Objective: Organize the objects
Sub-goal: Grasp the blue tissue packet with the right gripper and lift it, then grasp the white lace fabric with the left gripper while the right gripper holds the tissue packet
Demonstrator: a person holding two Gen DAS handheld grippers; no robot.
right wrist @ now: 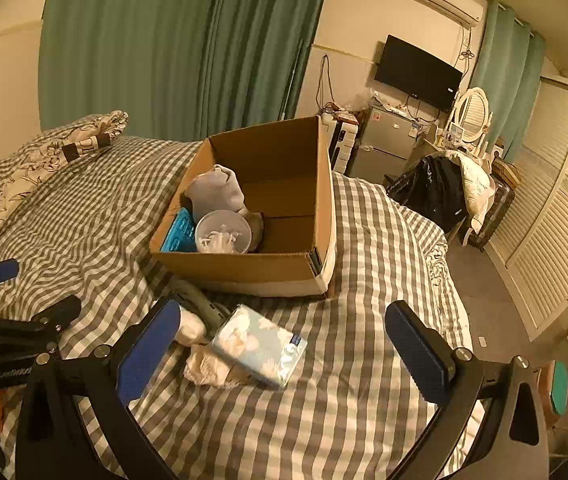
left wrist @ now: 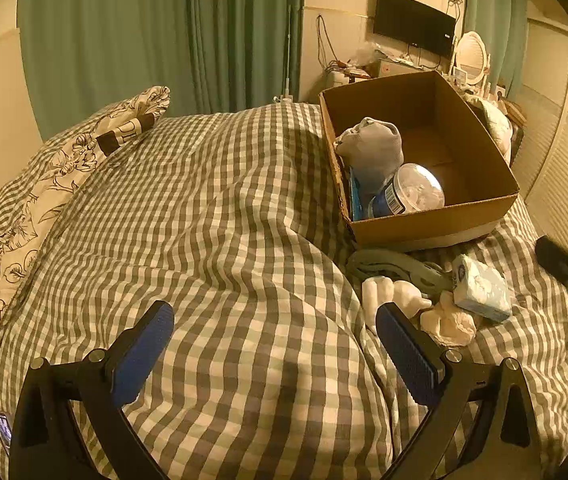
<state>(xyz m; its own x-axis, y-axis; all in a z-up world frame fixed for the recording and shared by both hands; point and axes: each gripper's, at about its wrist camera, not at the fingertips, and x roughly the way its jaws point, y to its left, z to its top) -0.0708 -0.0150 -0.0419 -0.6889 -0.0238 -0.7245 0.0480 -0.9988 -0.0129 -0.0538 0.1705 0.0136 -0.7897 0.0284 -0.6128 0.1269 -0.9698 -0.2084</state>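
Observation:
A cardboard box (left wrist: 496,196) (right wrist: 243,268) sits on the checked bed. In it lie a grey sock bundle (left wrist: 376,148) (right wrist: 215,192), a clear round tub of cotton swabs (left wrist: 416,192) (right wrist: 223,232) and a blue tray (right wrist: 179,236). In front of the box lie a tissue pack (left wrist: 480,288) (right wrist: 259,344), white socks (left wrist: 396,300) (right wrist: 207,368) and a grey-green cord (left wrist: 396,268) (right wrist: 203,304). My left gripper (left wrist: 275,336) is open and empty over the duvet, left of these items. My right gripper (right wrist: 284,332) is open and empty, with the tissue pack between its fingers.
A floral pillow (left wrist: 43,184) (right wrist: 43,152) lies at the head of the bed. Green curtains (left wrist: 143,40) hang behind. A fridge (right wrist: 384,140), a TV (right wrist: 416,72), a vanity and a louvred wardrobe (right wrist: 556,208) stand to the right. The bed edge drops off at the right.

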